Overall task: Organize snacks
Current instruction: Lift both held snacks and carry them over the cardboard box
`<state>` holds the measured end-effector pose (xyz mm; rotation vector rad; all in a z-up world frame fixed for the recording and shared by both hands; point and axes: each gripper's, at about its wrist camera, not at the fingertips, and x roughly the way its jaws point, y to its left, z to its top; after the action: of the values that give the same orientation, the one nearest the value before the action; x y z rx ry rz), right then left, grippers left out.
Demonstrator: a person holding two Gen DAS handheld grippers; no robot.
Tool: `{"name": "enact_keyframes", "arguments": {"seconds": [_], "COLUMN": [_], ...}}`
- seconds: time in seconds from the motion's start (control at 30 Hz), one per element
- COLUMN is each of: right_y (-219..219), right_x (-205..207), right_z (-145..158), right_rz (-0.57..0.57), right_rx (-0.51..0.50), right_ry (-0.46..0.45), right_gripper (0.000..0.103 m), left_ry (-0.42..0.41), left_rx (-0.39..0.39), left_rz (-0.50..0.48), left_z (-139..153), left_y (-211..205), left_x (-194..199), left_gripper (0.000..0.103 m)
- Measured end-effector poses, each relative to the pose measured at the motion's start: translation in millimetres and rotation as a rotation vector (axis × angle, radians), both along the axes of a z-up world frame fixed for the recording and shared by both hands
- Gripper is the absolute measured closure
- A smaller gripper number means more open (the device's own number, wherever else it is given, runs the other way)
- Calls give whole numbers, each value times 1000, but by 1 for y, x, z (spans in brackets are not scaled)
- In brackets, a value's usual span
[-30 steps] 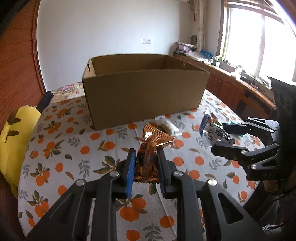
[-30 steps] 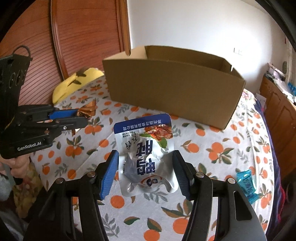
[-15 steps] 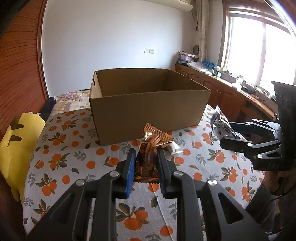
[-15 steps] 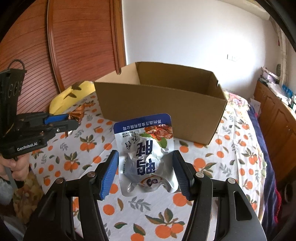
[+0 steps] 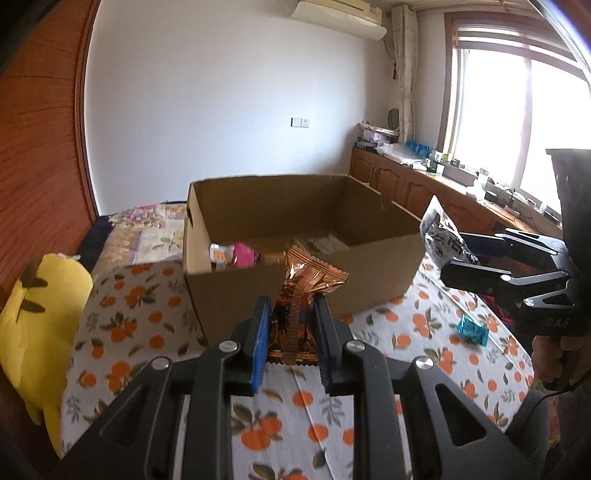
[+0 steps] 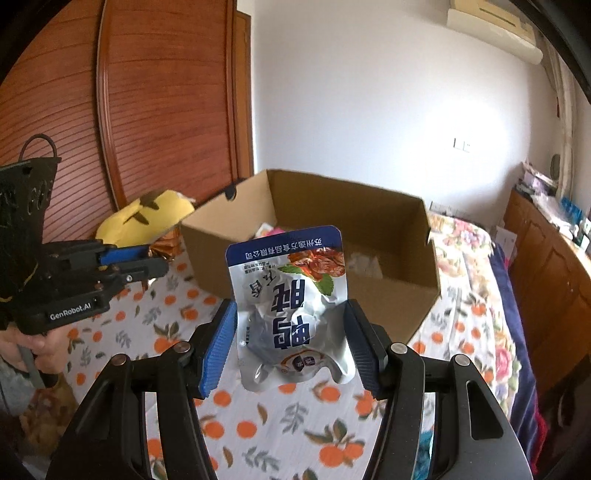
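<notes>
Yellow plush toy at table edge; orange-print tablecloth; wall air conditioner; bright window; wooden cabinets

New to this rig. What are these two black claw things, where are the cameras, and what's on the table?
No robot here: a person holds two hand-operated grippers, each with a fisheye camera looking out along its two fingers. So each picture is one gripper's own view, with the other gripper off to the side.

The left gripper is shut on a copper-coloured snack packet. The right gripper is shut on a silver and blue pouch. Both are held in the air in front of an open cardboard box that already has a few snacks inside.

The box stands on a table with an orange-print cloth. A small teal wrapper lies on the cloth, and a yellow plush toy sits at the table's edge.
</notes>
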<state>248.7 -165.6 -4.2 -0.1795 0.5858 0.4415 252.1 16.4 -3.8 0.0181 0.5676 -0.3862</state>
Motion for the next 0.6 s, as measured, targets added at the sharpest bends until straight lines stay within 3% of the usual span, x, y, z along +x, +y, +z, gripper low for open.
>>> {"name": "enact_keyframes", "arguments": {"seconds": [0.6], "right_y": [-3], "right_x": [87], "right_z": [-3], "right_rz": [2], "right_rx": [-10], "right_ry": [-8], "right_gripper": [43], "left_ry": [-26], "left_rx": [0], "left_rz": [2], "left_z": [4], "left_y": [-18], "left_x": [87], "left_gripper": [83]}}
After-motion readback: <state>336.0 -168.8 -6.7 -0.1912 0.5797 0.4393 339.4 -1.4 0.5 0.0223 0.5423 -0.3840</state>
